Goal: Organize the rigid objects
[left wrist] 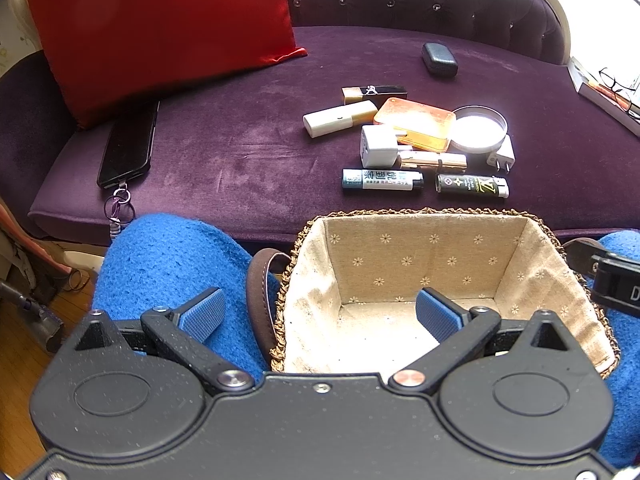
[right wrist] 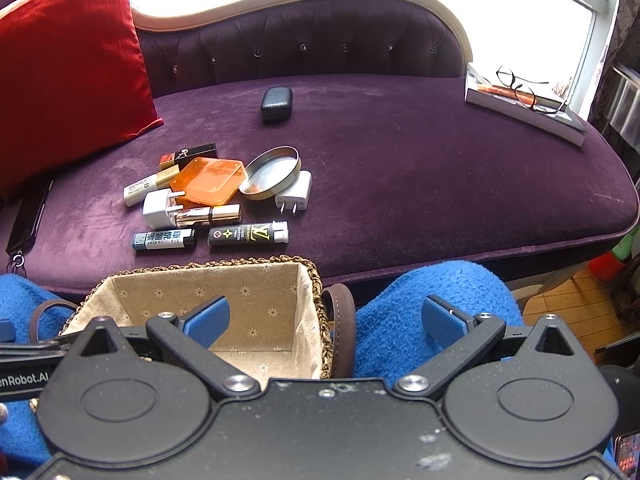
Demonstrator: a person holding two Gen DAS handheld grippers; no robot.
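A cloth-lined woven basket (left wrist: 532,264) (right wrist: 308,300) rests on blue-covered knees and holds nothing. Beyond it, on the purple sofa seat (left wrist: 240,140) (right wrist: 400,184), lies a cluster: two lighters (left wrist: 382,180) (right wrist: 248,235), a gold lipstick (left wrist: 434,160) (right wrist: 208,215), a white adapter (left wrist: 376,146) (right wrist: 158,208), an orange case (left wrist: 416,122) (right wrist: 208,182), a round tin lid (left wrist: 478,130) (right wrist: 272,174), a white plug (left wrist: 502,156) (right wrist: 294,194) and a white tube (left wrist: 340,118) (right wrist: 146,189). My left gripper (left wrist: 322,314) is open over the basket's left rim. My right gripper (right wrist: 326,320) is open over the basket's right rim.
A dark case (left wrist: 439,59) (right wrist: 276,103) sits farther back on the seat. A black phone (left wrist: 128,146) lies left beside the red cushion (left wrist: 160,28) (right wrist: 68,64). Glasses on a book (right wrist: 524,100) are at the right end. Brown basket handles (left wrist: 258,300) (right wrist: 344,328) flank the basket.
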